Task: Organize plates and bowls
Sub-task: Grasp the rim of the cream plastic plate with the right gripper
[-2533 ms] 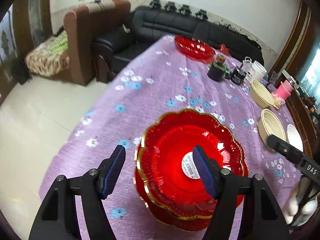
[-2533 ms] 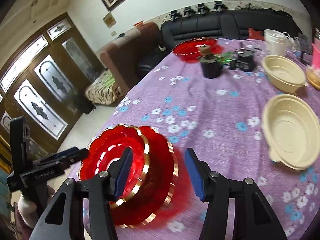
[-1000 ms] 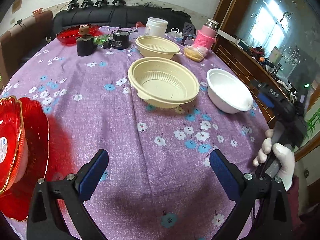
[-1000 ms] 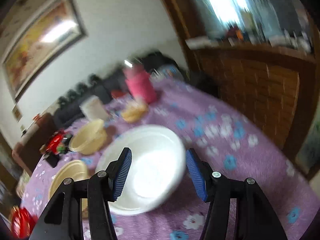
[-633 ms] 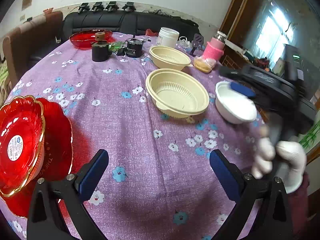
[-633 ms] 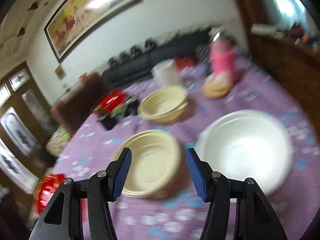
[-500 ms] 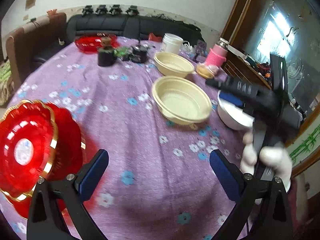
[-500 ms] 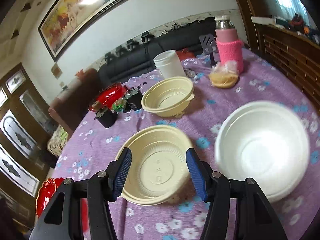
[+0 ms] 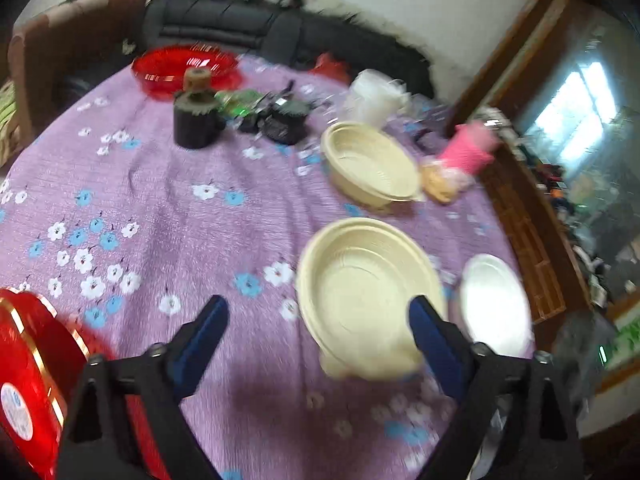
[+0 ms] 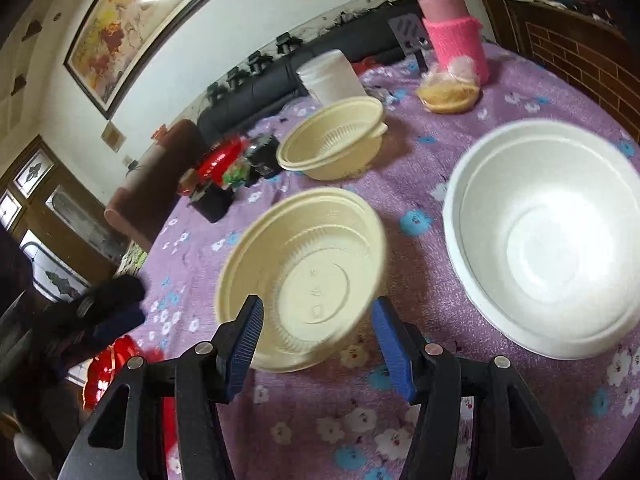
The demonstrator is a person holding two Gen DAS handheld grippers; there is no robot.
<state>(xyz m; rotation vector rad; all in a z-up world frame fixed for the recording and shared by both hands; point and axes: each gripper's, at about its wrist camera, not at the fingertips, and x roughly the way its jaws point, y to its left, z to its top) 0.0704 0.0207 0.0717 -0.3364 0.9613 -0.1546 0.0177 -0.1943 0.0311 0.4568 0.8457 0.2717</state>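
Observation:
A cream bowl (image 10: 304,272) sits on the purple flowered tablecloth (image 10: 400,168), just ahead of my right gripper (image 10: 316,340). That gripper is open, its blue pads flanking the bowl's near rim without pressing on it. A larger white bowl (image 10: 548,240) stands to the right, and a second cream bowl (image 10: 332,144) lies farther back. My left gripper (image 9: 316,338) hovers near the same cream bowl (image 9: 360,292). Its jaws are closing with only the bowl's left part between them, untouched. Stacked red gold-rimmed plates (image 9: 24,380) lie at the lower left.
At the back stand a red glass bowl (image 9: 186,68), a dark cup (image 9: 196,128), a white tub (image 10: 332,76), a pink-sleeved bottle (image 10: 456,40) and a bagged snack (image 10: 448,92). A wooden cabinet (image 9: 532,216) borders the table's right side. A black sofa (image 9: 224,28) lies beyond.
My left gripper swung from the red plates toward the cream bowls, and its jaws have narrowed. My right gripper turned from the white bowl and dropped closer to the near cream bowl.

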